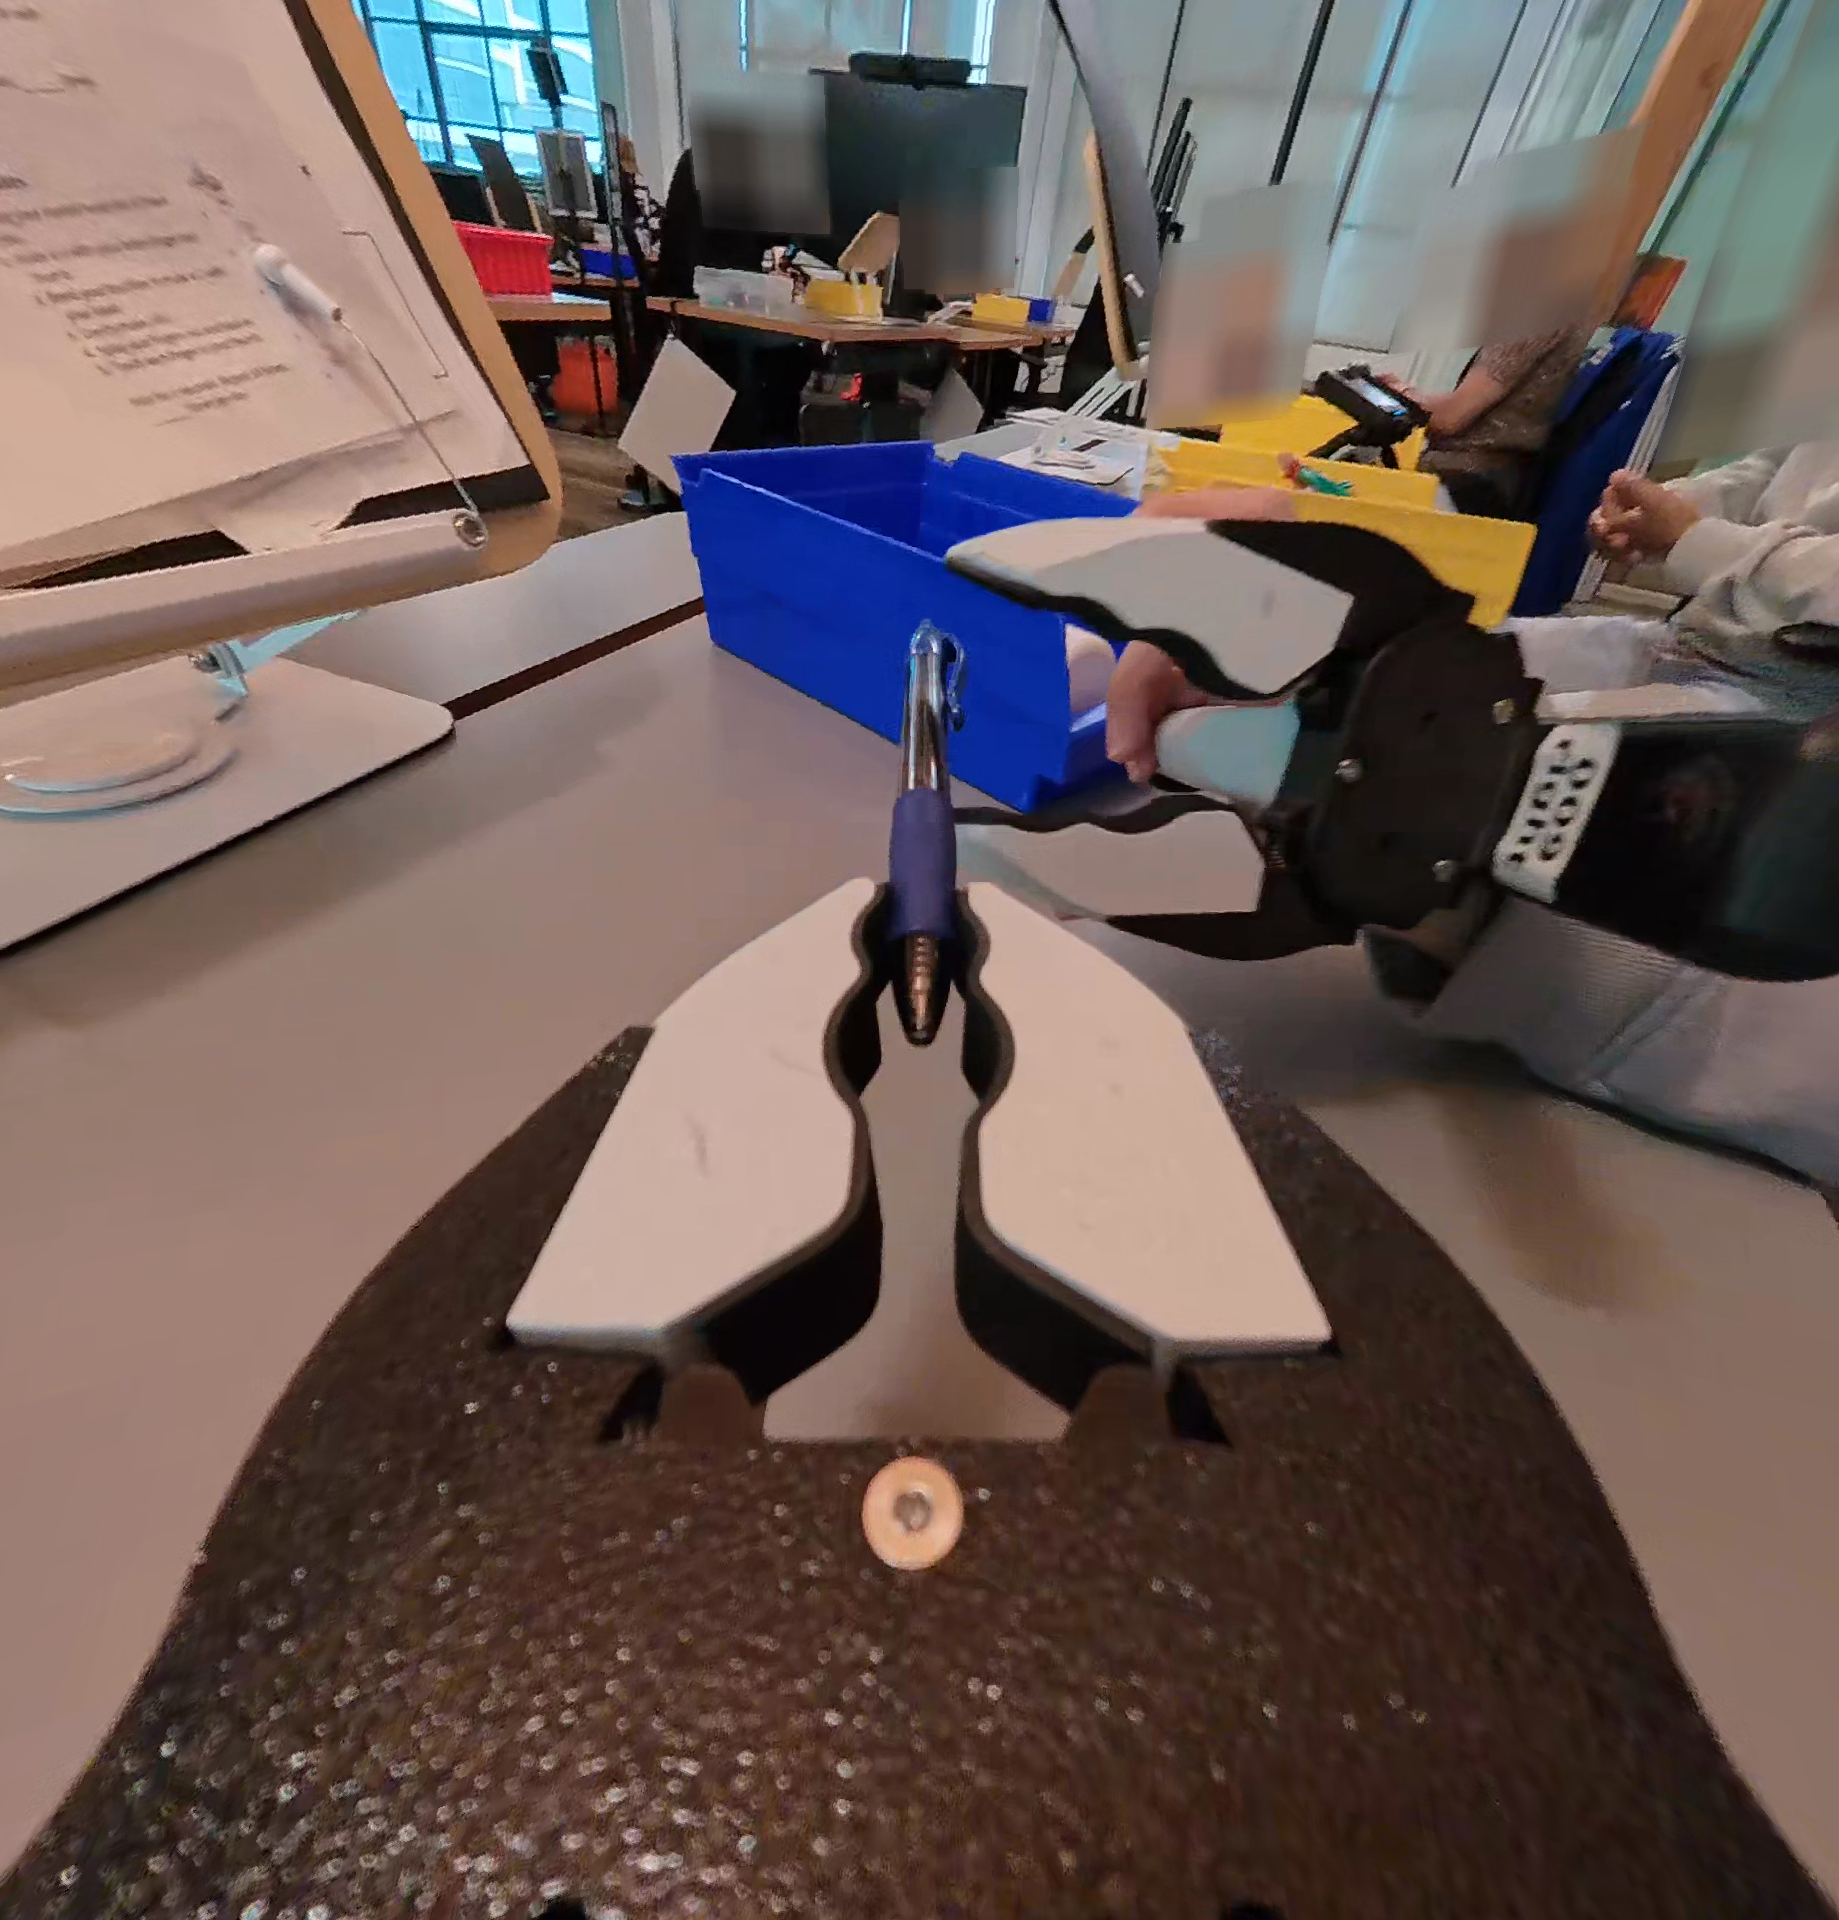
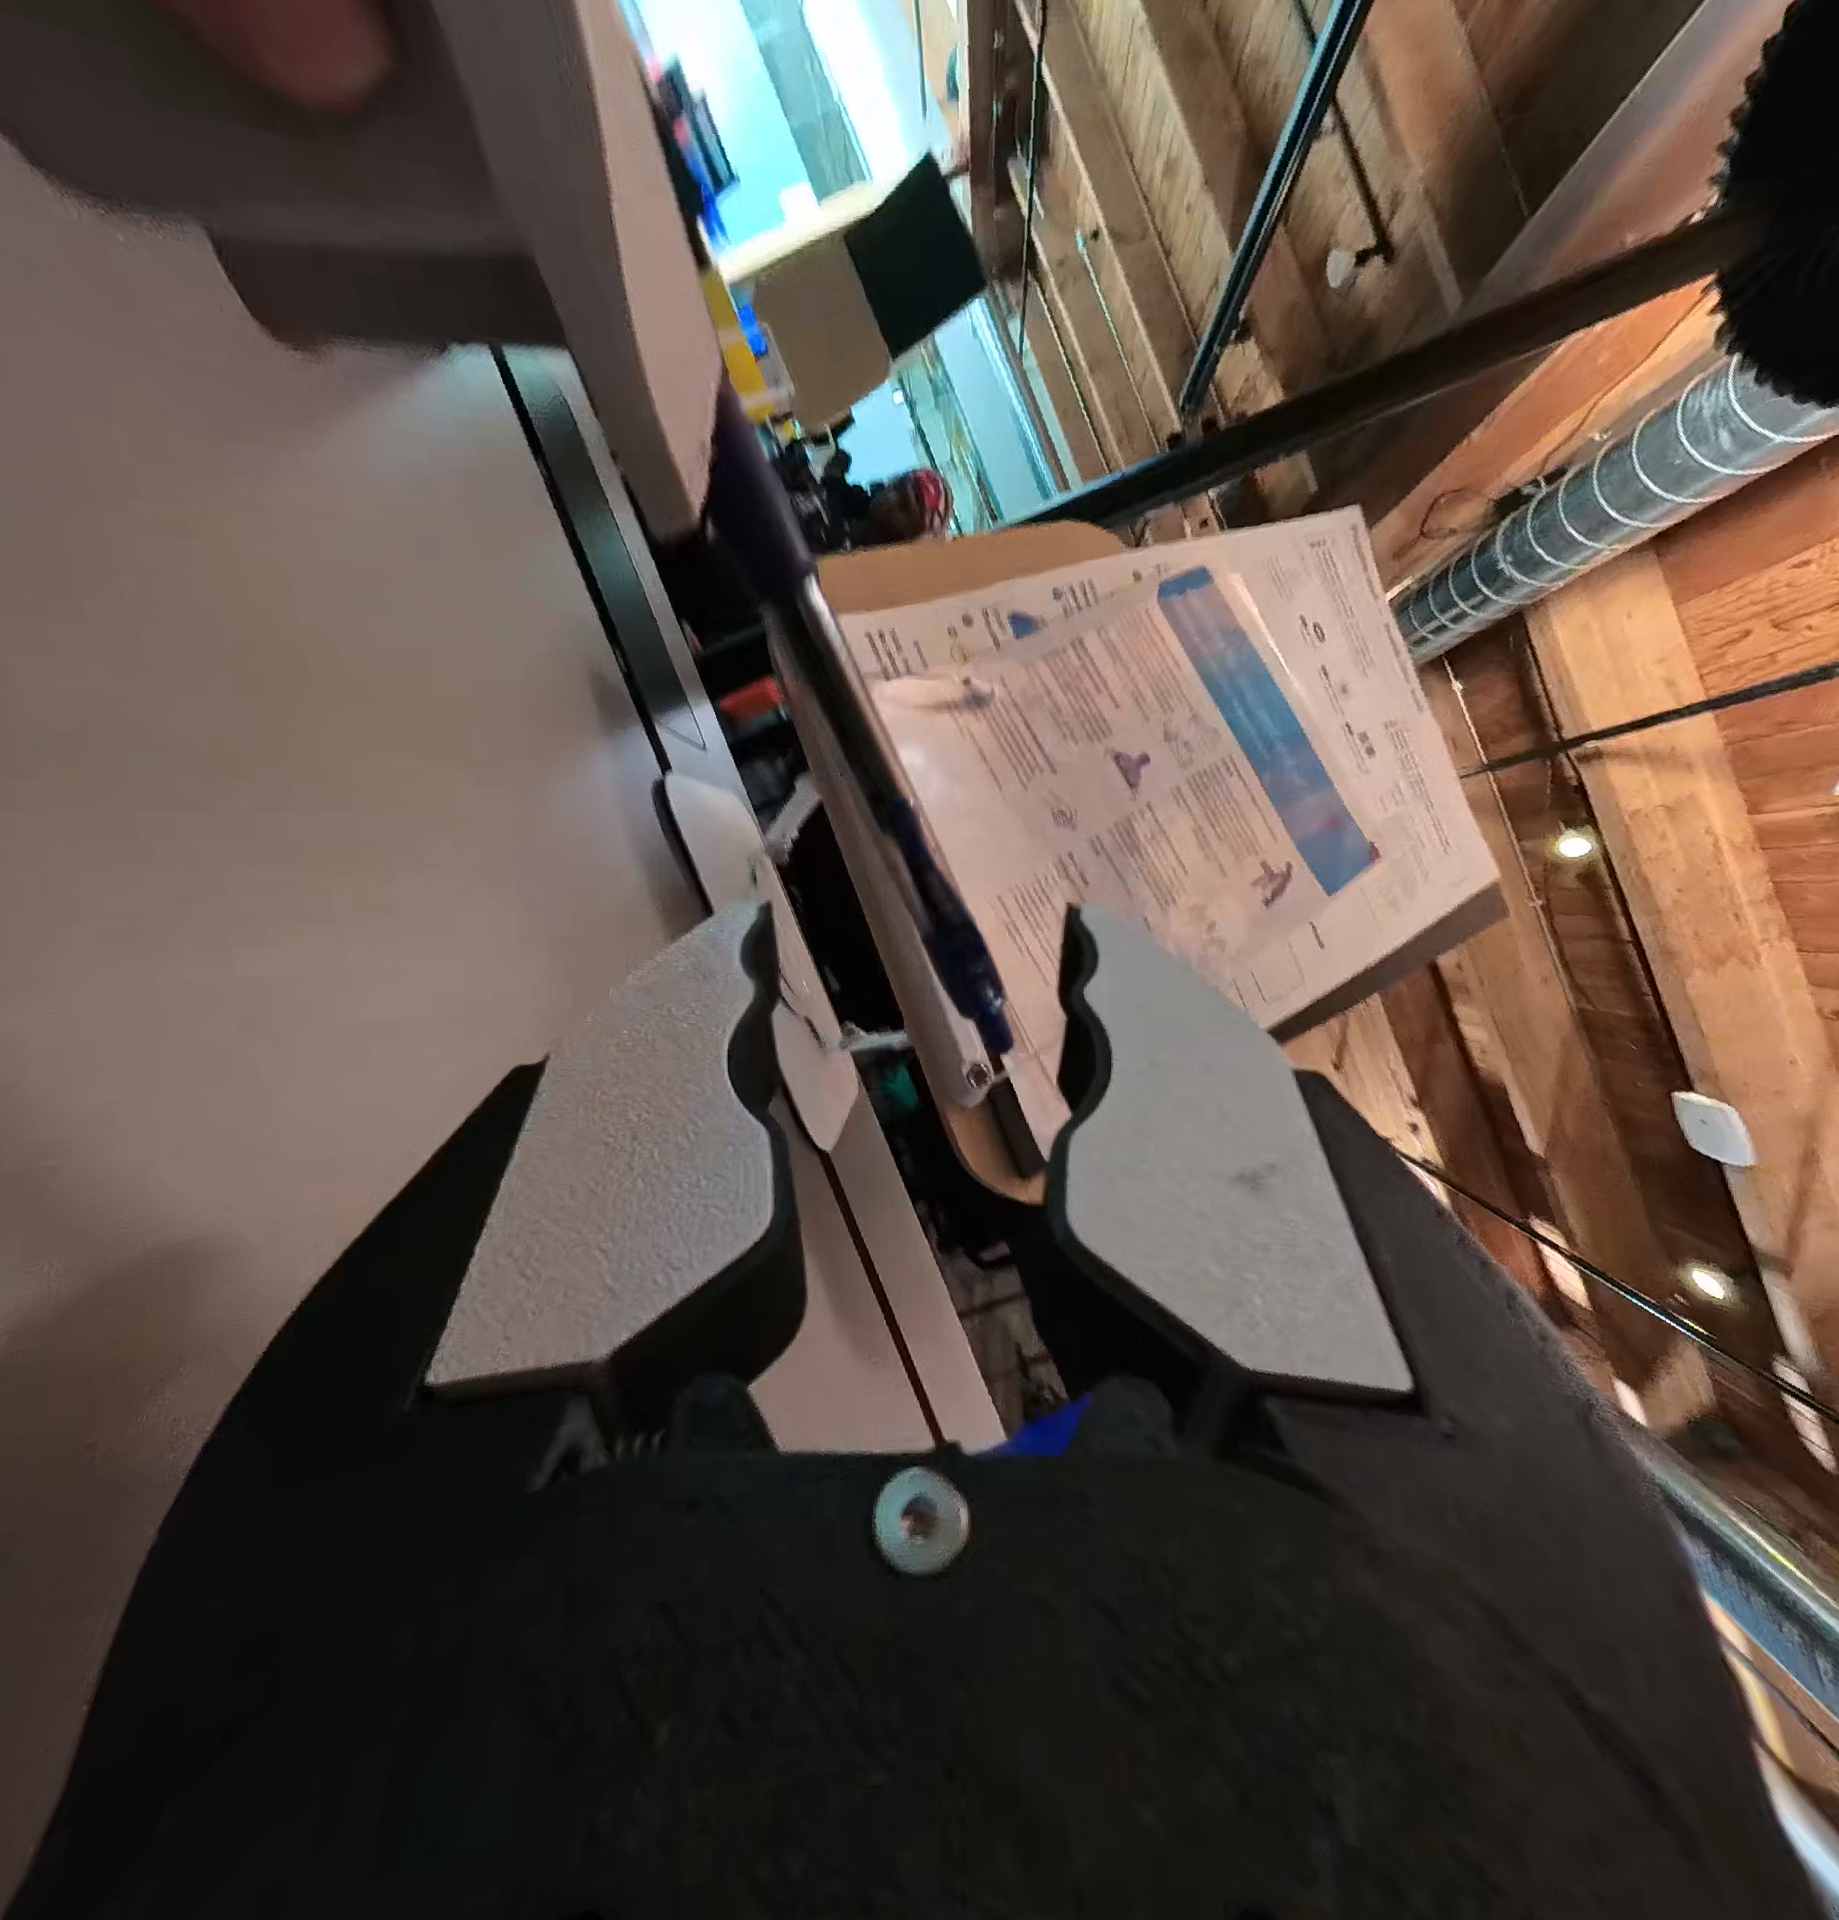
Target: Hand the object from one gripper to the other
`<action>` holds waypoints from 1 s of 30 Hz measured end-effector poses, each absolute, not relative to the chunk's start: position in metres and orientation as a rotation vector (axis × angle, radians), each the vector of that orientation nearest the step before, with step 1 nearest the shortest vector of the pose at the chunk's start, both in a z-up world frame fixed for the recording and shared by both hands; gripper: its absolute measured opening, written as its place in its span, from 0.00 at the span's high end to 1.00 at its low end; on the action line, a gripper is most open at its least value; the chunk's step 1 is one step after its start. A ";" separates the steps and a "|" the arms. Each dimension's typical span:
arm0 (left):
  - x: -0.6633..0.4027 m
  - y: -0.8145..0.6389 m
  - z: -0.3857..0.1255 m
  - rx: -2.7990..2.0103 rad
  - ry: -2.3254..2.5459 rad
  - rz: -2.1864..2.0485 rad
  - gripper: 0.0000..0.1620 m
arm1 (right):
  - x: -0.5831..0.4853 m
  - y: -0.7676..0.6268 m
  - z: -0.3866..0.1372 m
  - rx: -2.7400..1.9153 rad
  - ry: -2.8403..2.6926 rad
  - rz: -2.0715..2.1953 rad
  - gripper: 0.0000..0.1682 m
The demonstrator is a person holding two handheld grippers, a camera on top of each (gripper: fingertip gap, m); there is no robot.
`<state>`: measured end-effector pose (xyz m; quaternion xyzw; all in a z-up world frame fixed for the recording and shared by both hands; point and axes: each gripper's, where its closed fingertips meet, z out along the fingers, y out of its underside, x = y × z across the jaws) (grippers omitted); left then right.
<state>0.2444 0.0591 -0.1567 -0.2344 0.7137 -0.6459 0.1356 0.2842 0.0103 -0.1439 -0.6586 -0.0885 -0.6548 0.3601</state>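
Observation:
A pen (image 1: 922, 862) with a blue grip and a chrome barrel is clamped in my left gripper (image 1: 920, 904), which is shut on the grip. The tip points back at the camera and the barrel sticks out forward over the grey table (image 1: 427, 987). My right gripper (image 1: 972, 696) comes in from the right, turned on its side and open, with its two fingers spread above and below the barrel's far end. In the right wrist view the pen (image 2: 951, 935) runs between the open right gripper (image 2: 920, 925) fingers without touching them. A left gripper finger (image 2: 375, 239) shows at the top left.
A blue bin (image 1: 821, 561) stands just behind the pen, with yellow bins (image 1: 1414, 520) to its right. A book stand with papers (image 1: 219, 312) is at the left and also shows in the right wrist view (image 2: 1206, 748). A person's hand and sleeve (image 1: 1663, 520) are at the far right. My hands' fingertips stand some 7 cm from each other.

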 end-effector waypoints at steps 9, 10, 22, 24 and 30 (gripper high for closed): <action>0.241 0.060 -0.143 -0.600 1.972 -1.978 0.94 | 0.288 0.007 -0.156 -1.807 -0.105 -1.470 0.93; 0.239 0.061 -0.135 -0.561 1.901 -2.015 0.93 | 0.286 0.010 -0.157 -1.803 -0.051 -1.367 0.93; 0.221 0.046 -0.133 -0.381 1.898 -2.097 0.84 | 0.217 0.062 -0.159 -1.656 0.108 -0.245 0.93; 0.218 0.042 -0.136 -0.352 1.925 -2.096 0.90 | 0.218 0.062 -0.162 -1.678 0.107 -0.256 0.93; 0.243 0.055 -0.141 -0.472 1.861 -1.783 0.94 | 0.235 0.051 -0.149 -1.567 0.191 -0.429 0.74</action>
